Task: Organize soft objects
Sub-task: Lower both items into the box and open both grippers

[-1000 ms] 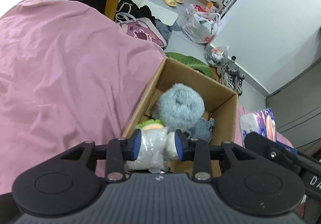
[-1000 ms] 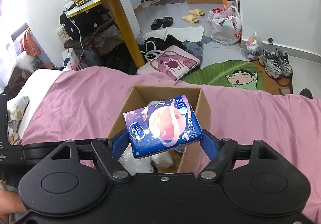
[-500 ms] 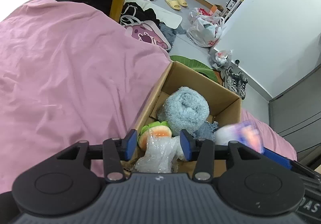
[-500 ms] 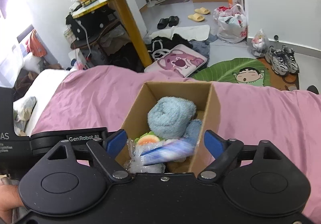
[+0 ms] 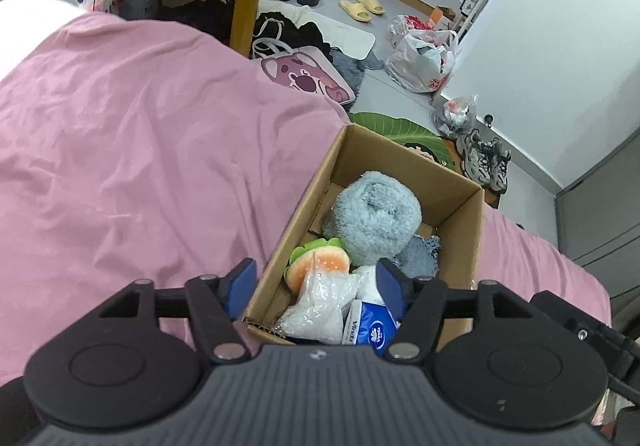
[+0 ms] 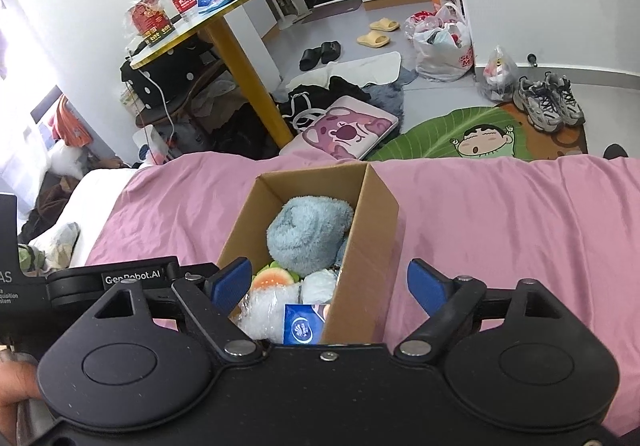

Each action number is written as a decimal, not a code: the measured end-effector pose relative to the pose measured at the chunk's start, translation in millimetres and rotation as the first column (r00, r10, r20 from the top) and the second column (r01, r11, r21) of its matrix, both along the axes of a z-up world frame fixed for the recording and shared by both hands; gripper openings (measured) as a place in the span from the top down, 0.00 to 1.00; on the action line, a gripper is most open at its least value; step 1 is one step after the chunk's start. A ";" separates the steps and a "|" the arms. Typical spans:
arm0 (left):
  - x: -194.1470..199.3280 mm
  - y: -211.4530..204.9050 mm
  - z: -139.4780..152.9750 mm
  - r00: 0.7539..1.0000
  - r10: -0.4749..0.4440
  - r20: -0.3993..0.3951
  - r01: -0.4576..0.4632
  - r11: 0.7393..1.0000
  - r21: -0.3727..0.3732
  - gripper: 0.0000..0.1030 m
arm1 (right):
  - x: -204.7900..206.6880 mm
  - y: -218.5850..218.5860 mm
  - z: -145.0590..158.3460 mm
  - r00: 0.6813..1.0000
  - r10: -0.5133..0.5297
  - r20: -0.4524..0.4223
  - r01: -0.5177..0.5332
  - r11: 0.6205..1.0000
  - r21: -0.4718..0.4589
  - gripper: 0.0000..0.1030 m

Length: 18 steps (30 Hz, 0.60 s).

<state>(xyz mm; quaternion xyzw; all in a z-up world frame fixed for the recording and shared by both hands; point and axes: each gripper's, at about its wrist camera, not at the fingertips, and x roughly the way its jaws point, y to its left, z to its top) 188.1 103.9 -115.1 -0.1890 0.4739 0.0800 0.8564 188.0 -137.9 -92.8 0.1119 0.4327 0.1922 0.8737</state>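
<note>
- Open cardboard box (image 5: pixel 460 230) on a pink bedsheet (image 5: pixel 140 150), seen from above in both wrist views.
- Inside the box: rolled fluffy blue towel (image 5: pixel 376 214) toward the far end, burger-shaped plush (image 5: pixel 318 264) just beside it, clear plastic-wrapped white bundle (image 5: pixel 320 306) at the near end, blue tissue pack (image 5: pixel 372 328) tucked in the near corner, touching the bundle.
- Left gripper (image 5: pixel 316 280) above the box's near end, jaws spread wide, holding nothing.
- Right gripper (image 6: pixel 330 280) likewise over the near end, jaws wide apart and empty, tissue pack (image 6: pixel 304 326) below between them.
- Beyond the bed: yellow-legged table (image 6: pixel 224 6), leaf-shaped rug (image 6: pixel 452 134), sneakers (image 6: pixel 548 100).
</note>
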 end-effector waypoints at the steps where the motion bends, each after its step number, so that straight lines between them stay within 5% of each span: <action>1: -0.4 -2.6 1.3 1.000 -0.005 0.001 0.005 1.000 0.008 0.32 | -0.3 -0.8 0.4 1.000 0.001 -0.001 -0.001 1.000 0.003 0.18; 18: -13.2 -38.2 29.0 1.000 -0.030 -0.001 0.030 0.994 0.109 0.22 | -6.2 -43.3 6.6 1.000 -0.015 0.005 0.015 0.999 0.046 0.00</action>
